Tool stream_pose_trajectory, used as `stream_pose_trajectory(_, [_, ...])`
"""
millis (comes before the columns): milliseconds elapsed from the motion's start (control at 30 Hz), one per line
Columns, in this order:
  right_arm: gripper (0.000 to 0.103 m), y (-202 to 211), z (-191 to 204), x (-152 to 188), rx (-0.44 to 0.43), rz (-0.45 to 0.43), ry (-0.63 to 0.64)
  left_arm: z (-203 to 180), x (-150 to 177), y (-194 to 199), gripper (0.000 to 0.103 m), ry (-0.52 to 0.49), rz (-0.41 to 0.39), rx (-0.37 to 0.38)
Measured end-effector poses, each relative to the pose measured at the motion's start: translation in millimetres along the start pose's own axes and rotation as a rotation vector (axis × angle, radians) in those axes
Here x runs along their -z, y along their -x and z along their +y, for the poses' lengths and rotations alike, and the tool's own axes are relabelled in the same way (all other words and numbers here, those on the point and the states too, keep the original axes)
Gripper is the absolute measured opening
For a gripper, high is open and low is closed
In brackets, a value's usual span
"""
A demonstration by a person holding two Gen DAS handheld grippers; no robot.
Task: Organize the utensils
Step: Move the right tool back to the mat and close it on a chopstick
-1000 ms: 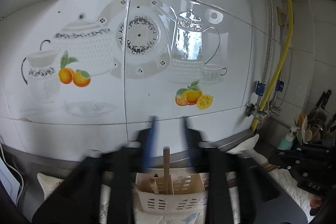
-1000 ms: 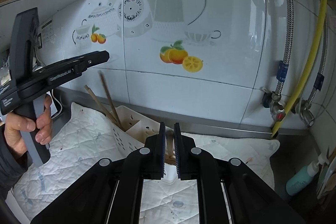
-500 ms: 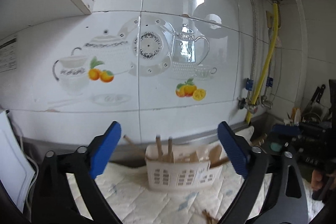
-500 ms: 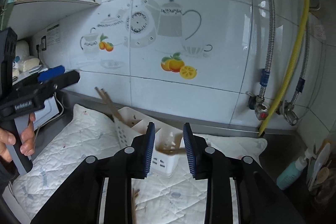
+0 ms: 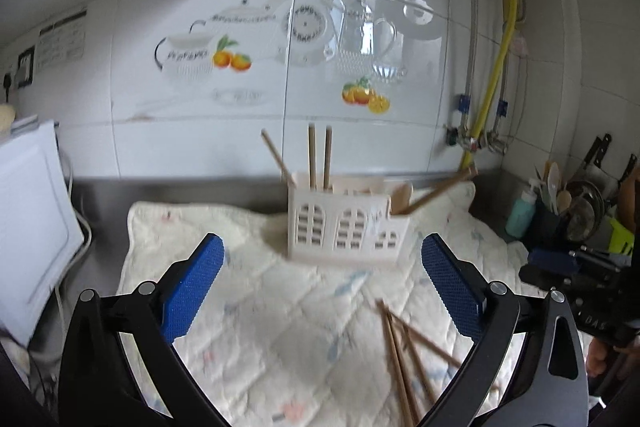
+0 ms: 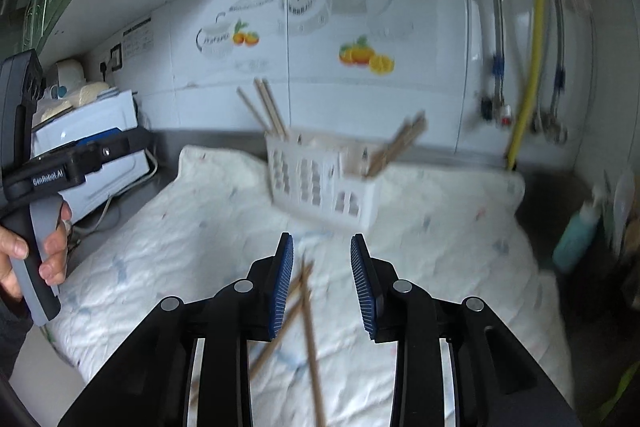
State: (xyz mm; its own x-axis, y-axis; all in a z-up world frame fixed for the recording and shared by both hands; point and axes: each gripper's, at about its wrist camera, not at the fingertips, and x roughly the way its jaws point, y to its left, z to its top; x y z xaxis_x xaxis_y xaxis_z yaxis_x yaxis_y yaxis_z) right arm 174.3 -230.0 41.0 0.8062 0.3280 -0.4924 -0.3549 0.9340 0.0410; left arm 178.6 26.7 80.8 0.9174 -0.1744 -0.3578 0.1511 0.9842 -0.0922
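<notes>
A: Left gripper (image 5: 322,281)?
B: Spread wide, nothing between the blue pads (image 5: 190,293). Held above the quilt (image 5: 280,339), facing the holder (image 5: 346,225) at 12 o'clock.

A: Right gripper (image 6: 322,281)?
B: Parted about halfway, also gripping nothing. Loose chopsticks (image 6: 308,323) seen through the gap, lying on the quilt (image 6: 180,227) — not touched by either pad.

A: Which way do the loose chopsticks run?
B: Flat on the quilt, crossing each other. In the right view, one long axis roughly 12 to 6, another slanting from 1 down toward 7. In the left view, same bundle (image 5: 404,359) at about 5 o'clock, fanned out, far ends converging toward 11.

A: And in the holder?
B: Sorted chopsticks (image 5: 319,157) in the left compartment — two upright, tips at 12, one leaning toward 11. Angled chopsticks (image 5: 438,189) in the low right compartment, pointing to about 2, beside a wooden spoon (image 5: 402,197). Same lean visible in the right view, though blurred there.

A: Holder position?
B: Standing on the quilt's far part, near the tiled wall (image 5: 280,87).

A: Anything else?
B: Left hand (image 6: 44,251) on its handle at 9 o'clock in the right view.
</notes>
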Motion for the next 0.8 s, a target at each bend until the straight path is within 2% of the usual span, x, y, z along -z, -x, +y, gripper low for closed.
stream_pose_trajectory(300, [0.029,-7,-2,76,-0.024,0.107,-0.083,-7,60,9,0.098,0.0,0.084,-0.041])
stream_pose_trajectory(533, [0.027,-26,0,102,-0.023,0.164,-0.068,-6,100,-1,0.098,0.032,0.192,-0.041])
stream_pose_trajectory(667, [0.021,-36,-1,109,-0.031,0.191,-0.069,-3,114,-5,0.098,0.039,0.23,-0.054])
stream_pose_trajectory(800, [0.021,-45,-3,114,-0.025,0.21,-0.072,1,120,-8,0.098,0.052,0.254,-0.062])
